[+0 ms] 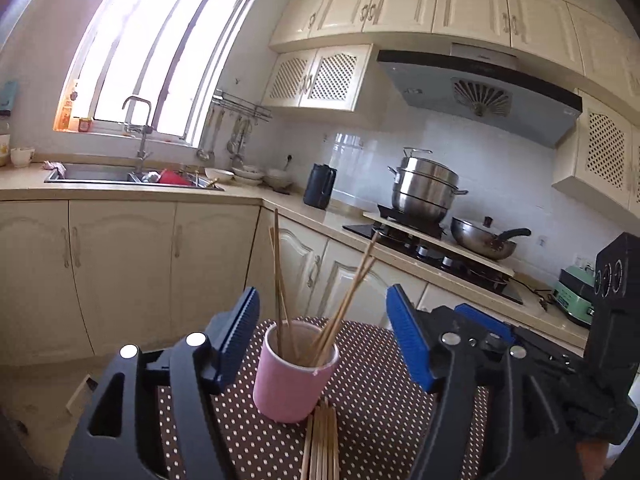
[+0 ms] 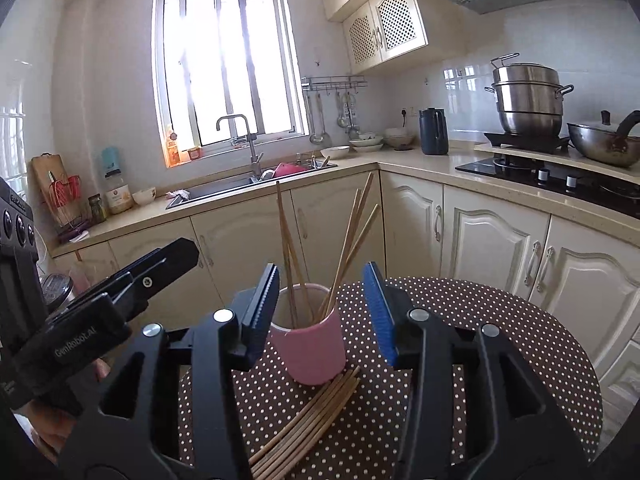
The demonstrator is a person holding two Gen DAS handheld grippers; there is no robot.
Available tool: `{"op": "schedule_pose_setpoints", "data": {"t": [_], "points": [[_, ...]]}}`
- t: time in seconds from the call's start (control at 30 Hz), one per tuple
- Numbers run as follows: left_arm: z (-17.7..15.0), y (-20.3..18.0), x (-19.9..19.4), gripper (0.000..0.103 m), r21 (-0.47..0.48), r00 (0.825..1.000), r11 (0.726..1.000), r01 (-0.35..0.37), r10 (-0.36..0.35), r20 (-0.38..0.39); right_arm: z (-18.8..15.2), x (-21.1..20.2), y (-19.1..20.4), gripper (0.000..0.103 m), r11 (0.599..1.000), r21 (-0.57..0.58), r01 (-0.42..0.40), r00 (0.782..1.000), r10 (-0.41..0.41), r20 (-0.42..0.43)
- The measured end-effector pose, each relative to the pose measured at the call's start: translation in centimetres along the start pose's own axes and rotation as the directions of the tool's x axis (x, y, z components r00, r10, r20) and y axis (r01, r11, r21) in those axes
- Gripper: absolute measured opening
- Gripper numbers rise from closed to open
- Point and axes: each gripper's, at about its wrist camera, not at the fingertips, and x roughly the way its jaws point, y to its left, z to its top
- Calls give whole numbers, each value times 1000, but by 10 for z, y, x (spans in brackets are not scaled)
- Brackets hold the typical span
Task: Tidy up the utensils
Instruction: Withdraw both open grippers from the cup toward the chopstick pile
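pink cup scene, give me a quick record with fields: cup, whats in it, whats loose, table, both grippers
cup: pink cup, upright on the table
in cup: a few chopsticks, leaning apart
loose: bundle of chopsticks flat on the table, beside the cup's base on the near side
table: round, brown cloth with white dots
left gripper: open, empty, fingers either side of the cup
right gripper: open, empty, also facing the cup

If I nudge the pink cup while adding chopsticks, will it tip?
Possibly. The pink cup is tall and narrow, and the chopsticks in the cup lean outward, well above its rim. Its glossy wall may slip on the dotted tablecloth rather than topple. Push low, gently.
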Motion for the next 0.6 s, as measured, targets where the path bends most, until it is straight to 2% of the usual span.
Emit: {"op": "schedule_pose_setpoints", "data": {"t": [0.17, 0.3, 0.43, 0.53, 0.6], "points": [[-4, 0, -9, 65, 11, 996, 1000, 8, -7, -91, -10, -12, 4, 44, 1000, -1, 4, 999, -4, -38], [-20, 3, -8, 65, 42, 977, 999, -12, 21, -212, -26, -14, 4, 44, 1000, -5, 20, 995, -21, -100], [-45, 10, 0, 65, 47, 936, 999, 2, 15, -351, -45, -12, 0, 44, 1000, 4, 31, 986, -30, -165], [-68, 18, 11, 65, 46, 891, 999, -5, 25, -454, -64, -8, -3, 44, 999, 19, 39, 975, -34, -220], [-87, 24, 22, 65, 54, 842, 998, -10, 38, -538, -76, -3, -5, 44, 999, 31, 41, 965, -32, -259]]}}
